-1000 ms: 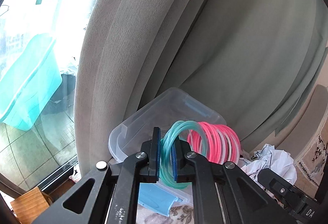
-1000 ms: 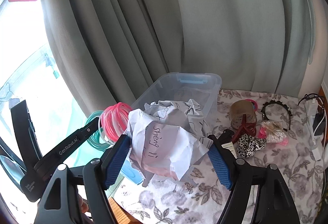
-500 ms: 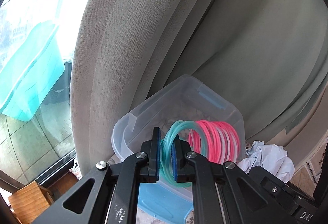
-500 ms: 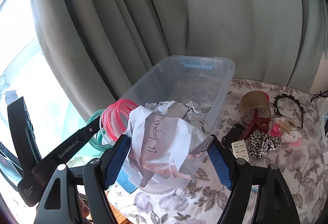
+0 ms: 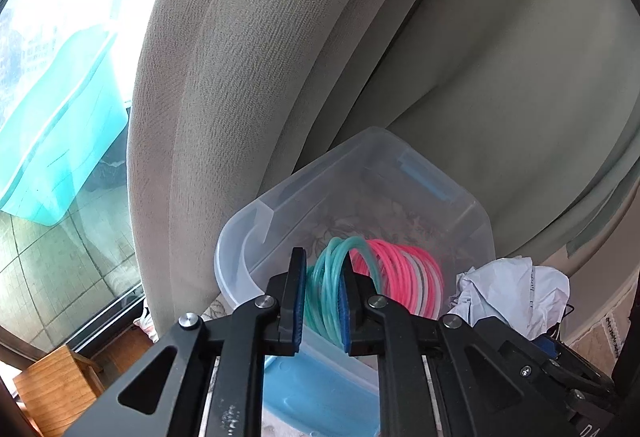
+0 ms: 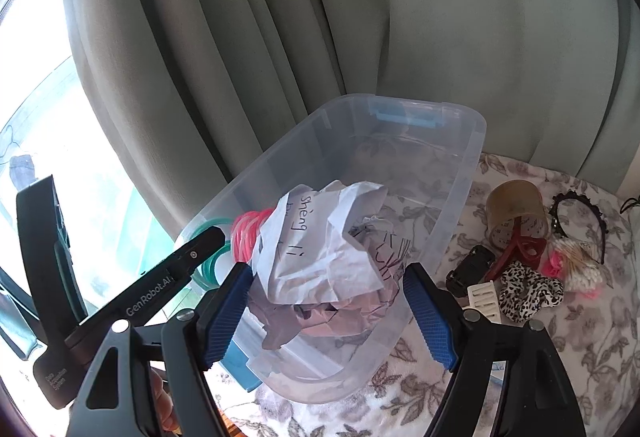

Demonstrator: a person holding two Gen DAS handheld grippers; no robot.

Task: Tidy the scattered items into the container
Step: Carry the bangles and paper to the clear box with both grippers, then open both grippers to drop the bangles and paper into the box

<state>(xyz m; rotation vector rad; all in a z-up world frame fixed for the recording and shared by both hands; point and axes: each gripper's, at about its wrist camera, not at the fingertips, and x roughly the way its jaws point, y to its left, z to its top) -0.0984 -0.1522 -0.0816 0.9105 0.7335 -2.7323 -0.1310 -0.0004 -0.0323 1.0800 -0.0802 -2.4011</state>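
Observation:
A clear plastic container (image 5: 256, 209) (image 6: 476, 133) stands on the floral cloth in front of the curtain. My left gripper (image 5: 323, 255) hovers over its near-left corner. A bundle of teal and pink rings (image 5: 404, 273) (image 6: 250, 233) sits between the pads, which still touch the teal strands while the jaws are opening. My right gripper (image 6: 328, 269) is just to the right, above the container's near end. It is shut on a crumpled sheet of paper (image 6: 320, 237) (image 5: 512, 289) with handwriting on it. The container's floor looks bare.
Scattered on the cloth (image 6: 560, 337) right of the container are a tipped brown cup (image 6: 516, 209), a red claw clip (image 6: 520, 249), a leopard scrunchie (image 6: 528, 289), a black headband (image 6: 580, 213) and a bag of cotton swabs (image 6: 576, 265). A grey curtain (image 6: 360, 17) hangs close behind. A blue lid (image 5: 320, 397) lies under the container.
Both grippers have come down and closer to the container, which now fills more of each view. The left jaws have parted slightly and the teal rings have spread.

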